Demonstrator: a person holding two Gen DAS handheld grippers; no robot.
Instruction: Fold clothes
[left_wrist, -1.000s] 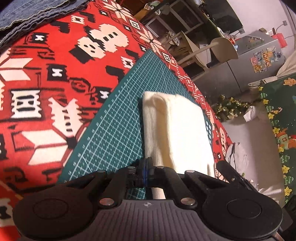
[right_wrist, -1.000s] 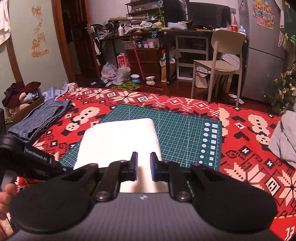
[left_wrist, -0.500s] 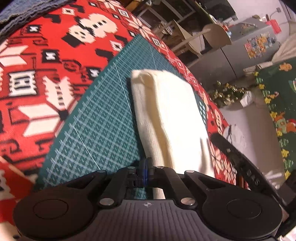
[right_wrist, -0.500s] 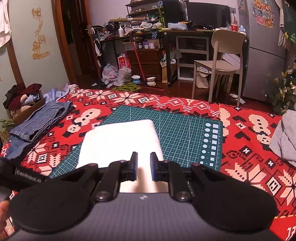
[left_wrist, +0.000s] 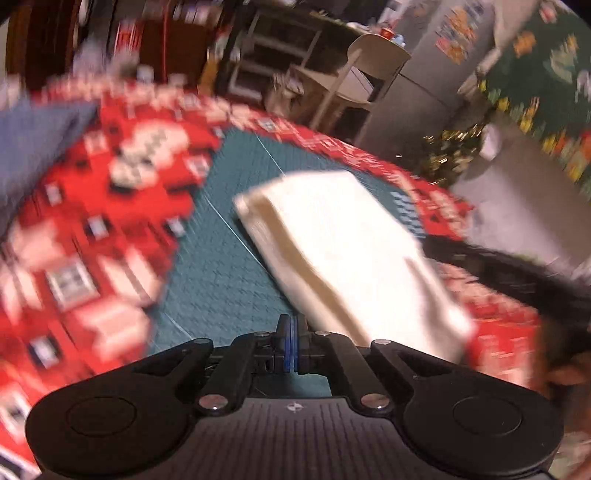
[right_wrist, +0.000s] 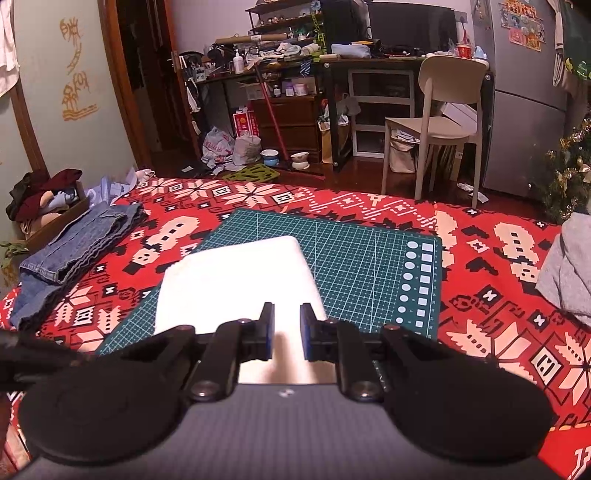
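Lying folded into a thick rectangle, the cream garment (right_wrist: 236, 280) rests on the left half of a green cutting mat (right_wrist: 354, 266), which sits on a red patterned blanket (right_wrist: 498, 295). In the right wrist view the right gripper (right_wrist: 287, 336) hovers at the garment's near edge with its jaws slightly parted; cream cloth shows in the gap, but whether the pads press on it cannot be told. In the blurred left wrist view the left gripper (left_wrist: 290, 343) has its jaws clenched flat together with nothing between them, poised over the mat just left of the garment's (left_wrist: 347, 254) near corner. Folded blue jeans (right_wrist: 74, 247) lie on the blanket at the far left, well apart from the mat, and a grey cloth (right_wrist: 569, 269) sits at the right edge. A pale chair (right_wrist: 439, 122) stands beyond the blanket.
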